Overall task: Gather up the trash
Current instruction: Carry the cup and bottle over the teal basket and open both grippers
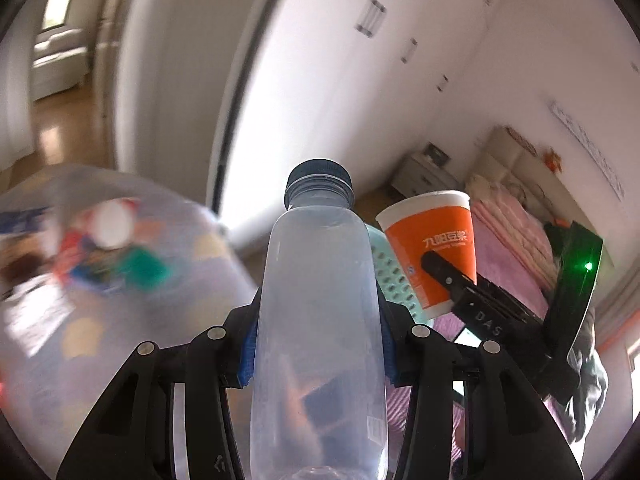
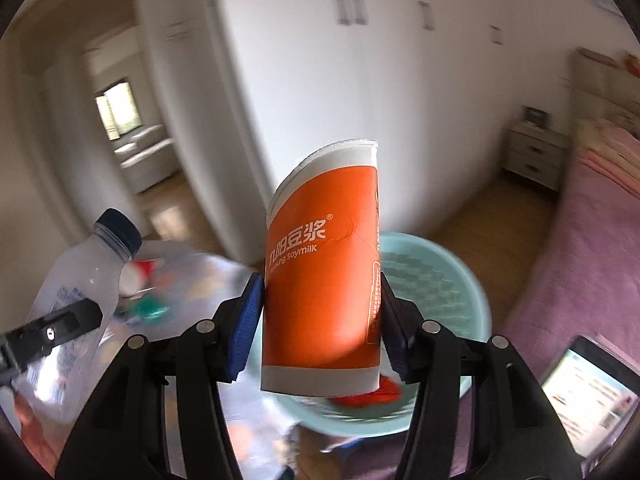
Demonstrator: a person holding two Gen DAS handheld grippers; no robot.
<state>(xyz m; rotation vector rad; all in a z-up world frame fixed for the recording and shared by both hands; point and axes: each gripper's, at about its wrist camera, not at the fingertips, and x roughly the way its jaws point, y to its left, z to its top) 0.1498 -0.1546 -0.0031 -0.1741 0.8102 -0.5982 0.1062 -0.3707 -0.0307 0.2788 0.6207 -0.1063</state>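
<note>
Both hands loaded with trash
My left fingers (image 1: 318, 344) pinch a clear plastic bottle with a dark cap (image 1: 316, 304); my right fingers (image 2: 320, 320) squeeze a dented orange paper soymilk cup (image 2: 324, 280) above a pale teal basin (image 2: 452, 292)

A bed with a pink-purple striped cover (image 2: 592, 264) carried a round pale-turquoise plastic basket (image 2: 448, 280), a lit flat screen (image 2: 592, 392) and a blurred clear plastic bag (image 2: 192, 280) of coloured scraps.

- Clear bottle (image 1: 316, 320), dark blue cap (image 1: 319, 178)
- Orange cup (image 2: 322, 276), white rim and lettering
- Pale teal basket (image 2: 452, 280), perforated pattern
- Pink bedding (image 2: 592, 248)
- Blue gripper pads (image 2: 244, 324)
</note>
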